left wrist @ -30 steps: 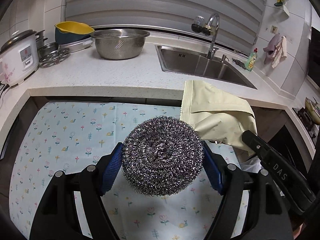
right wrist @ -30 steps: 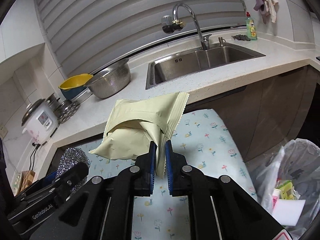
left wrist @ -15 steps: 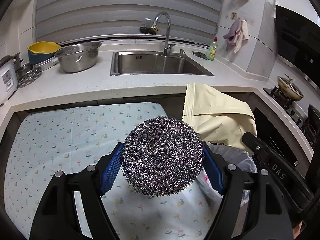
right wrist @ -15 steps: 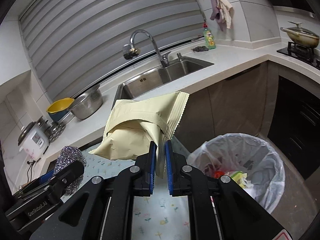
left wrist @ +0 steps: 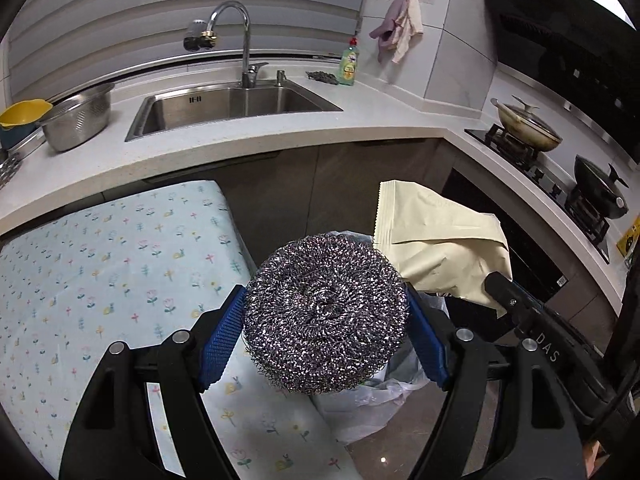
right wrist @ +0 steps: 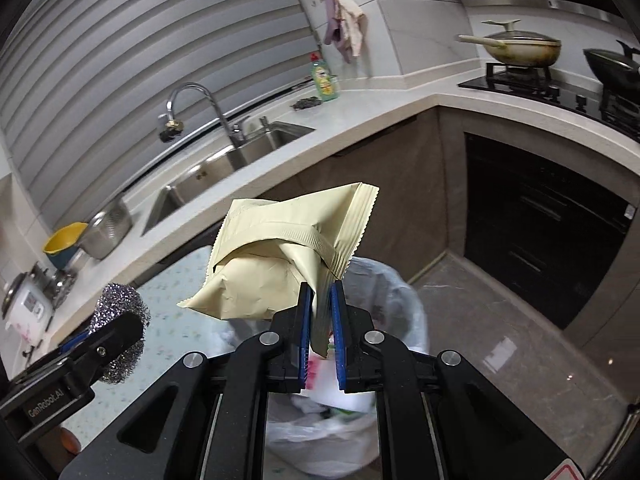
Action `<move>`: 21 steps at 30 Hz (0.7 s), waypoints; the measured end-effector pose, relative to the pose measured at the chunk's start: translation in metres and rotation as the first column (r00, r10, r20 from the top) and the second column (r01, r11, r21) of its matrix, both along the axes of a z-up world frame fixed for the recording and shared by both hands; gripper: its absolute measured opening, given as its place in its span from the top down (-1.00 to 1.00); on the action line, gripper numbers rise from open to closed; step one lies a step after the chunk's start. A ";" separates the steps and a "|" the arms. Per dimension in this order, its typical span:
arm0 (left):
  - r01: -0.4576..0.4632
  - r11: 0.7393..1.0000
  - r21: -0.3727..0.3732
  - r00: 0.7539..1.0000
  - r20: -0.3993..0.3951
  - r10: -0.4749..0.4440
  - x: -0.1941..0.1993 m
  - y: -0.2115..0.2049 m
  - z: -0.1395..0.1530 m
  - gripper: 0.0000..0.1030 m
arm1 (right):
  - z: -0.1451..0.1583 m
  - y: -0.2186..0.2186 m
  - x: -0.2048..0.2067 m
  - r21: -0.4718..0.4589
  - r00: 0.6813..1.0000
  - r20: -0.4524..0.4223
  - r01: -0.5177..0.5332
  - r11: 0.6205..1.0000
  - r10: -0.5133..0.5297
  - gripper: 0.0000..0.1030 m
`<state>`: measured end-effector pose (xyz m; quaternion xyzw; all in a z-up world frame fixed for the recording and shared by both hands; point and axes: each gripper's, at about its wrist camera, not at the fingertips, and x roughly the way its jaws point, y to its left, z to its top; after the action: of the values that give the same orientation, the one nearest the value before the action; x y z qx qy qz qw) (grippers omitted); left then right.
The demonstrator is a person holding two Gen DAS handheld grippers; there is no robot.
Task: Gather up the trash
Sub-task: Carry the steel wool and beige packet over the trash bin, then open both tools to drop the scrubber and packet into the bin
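My left gripper (left wrist: 325,322) is shut on a round steel wool scourer (left wrist: 325,312), its blue pads pressing both sides. The scourer (right wrist: 120,332) also shows at the lower left of the right wrist view. My right gripper (right wrist: 321,314) is shut on the crimped edge of a pale yellow snack bag (right wrist: 280,256), which hangs above a bin lined with a clear plastic bag (right wrist: 404,308). The same snack bag (left wrist: 440,248) shows right of the scourer in the left wrist view, with the bin liner (left wrist: 384,392) partly hidden beneath the scourer.
A table with a flowered cloth (left wrist: 100,280) lies left of the bin. Behind runs a white counter (left wrist: 240,140) with a sink (left wrist: 228,108), a steel colander (left wrist: 76,120) and a dish soap bottle (left wrist: 349,64). A stove with pans (right wrist: 520,52) stands right. Tiled floor (right wrist: 500,340) lies beyond the bin.
Both grippers have swung right, away from the flowered table toward the bin. The bin now sits right under the snack bag. Both grips are unchanged.
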<state>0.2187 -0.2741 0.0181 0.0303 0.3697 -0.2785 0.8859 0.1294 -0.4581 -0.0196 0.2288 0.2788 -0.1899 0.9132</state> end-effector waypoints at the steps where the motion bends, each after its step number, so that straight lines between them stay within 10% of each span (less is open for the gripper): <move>1: 0.011 1.000 0.002 1.000 -0.007 -0.011 -0.001 -0.005 -0.004 -0.41 | -0.004 -0.004 -0.002 -0.007 1.000 -0.010 0.008 1.000 -0.008 0.81; 12: 0.057 0.998 0.034 0.995 -0.083 -0.054 0.013 -0.037 -0.043 -0.46 | -0.038 -0.019 0.003 0.003 0.996 -0.082 0.024 1.000 -0.023 0.74; 21: 0.023 0.998 0.060 0.999 -0.038 -0.021 0.020 -0.032 -0.041 -0.74 | -0.046 0.000 0.023 0.016 0.996 -0.087 -0.033 0.999 0.034 0.30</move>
<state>0.2385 -0.3063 -0.0231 0.0560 0.3942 -0.2773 0.8744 0.1525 -0.4581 -0.0654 0.2223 0.3238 -0.1825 0.9014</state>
